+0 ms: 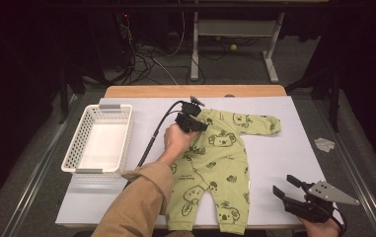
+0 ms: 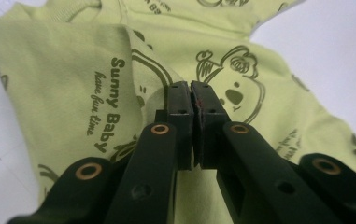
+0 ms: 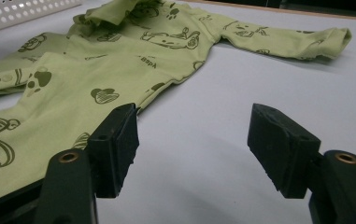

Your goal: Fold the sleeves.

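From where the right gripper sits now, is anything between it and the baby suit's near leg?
Nothing visible. The right gripper hangs open near the table's front right edge, with bare surface between it and the baby suit. The left gripper, shut at the suit's upper left part, is off that path, as is the basket.

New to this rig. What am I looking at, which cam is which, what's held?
No robot: a person holds a two-jaw gripper in each hand. The high view looks down on the table; the other two cameras ride on the grippers and look along their black jaws. A green baby romper printed with koalas lies flat, with a white basket to its left. The left gripper is shut, apparently pinching a fold of the romper near its left sleeve. The right gripper stands open over bare table beside the romper, holding nothing.
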The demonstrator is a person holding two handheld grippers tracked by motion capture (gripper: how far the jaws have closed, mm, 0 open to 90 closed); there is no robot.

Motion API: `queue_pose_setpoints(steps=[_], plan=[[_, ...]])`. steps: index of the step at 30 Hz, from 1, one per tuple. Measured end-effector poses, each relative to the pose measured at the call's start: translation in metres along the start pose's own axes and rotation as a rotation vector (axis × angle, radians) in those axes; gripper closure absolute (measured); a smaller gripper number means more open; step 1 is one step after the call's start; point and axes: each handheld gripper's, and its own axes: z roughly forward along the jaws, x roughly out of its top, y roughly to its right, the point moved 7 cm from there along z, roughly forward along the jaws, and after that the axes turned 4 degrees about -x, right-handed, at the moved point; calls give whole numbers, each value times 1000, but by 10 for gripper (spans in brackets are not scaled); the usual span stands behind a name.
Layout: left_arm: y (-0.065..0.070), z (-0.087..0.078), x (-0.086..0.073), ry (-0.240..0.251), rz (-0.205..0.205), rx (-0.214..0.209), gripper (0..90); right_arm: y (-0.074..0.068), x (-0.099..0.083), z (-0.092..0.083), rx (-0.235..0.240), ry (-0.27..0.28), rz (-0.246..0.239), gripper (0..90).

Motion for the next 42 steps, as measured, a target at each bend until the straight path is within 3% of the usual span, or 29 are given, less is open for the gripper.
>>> queue_pose_setpoints(steps=[3,6,8,11,18,24,30,35,42], plan=[[-3,9,-4,-14,-5,-6,805,0,0,0,1,-1,-2,346],[-2,10,-4,-15,7,-3,721,0,0,0,2,0,0,346],[-2,3,-5,-14,37,15,703,0,0,-1,1,3,-1,345],[-6,-12,-5,17,47,37,679,1,0,-2,-1,11,7,343],[-27,-36,-20,35,-6,83,651,0,0,-2,-1,8,2,344],[-34,-32,-33,17,-33,81,638,0,0,-2,-1,6,2,343],[-38,-27,-46,1,-68,67,646,0,0,-2,-1,6,2,343],[-38,-25,-52,-20,-95,32,736,0,0,-1,-1,5,1,343],[-31,-24,-53,-32,-90,-30,803,0,0,-1,-1,5,-1,343]])
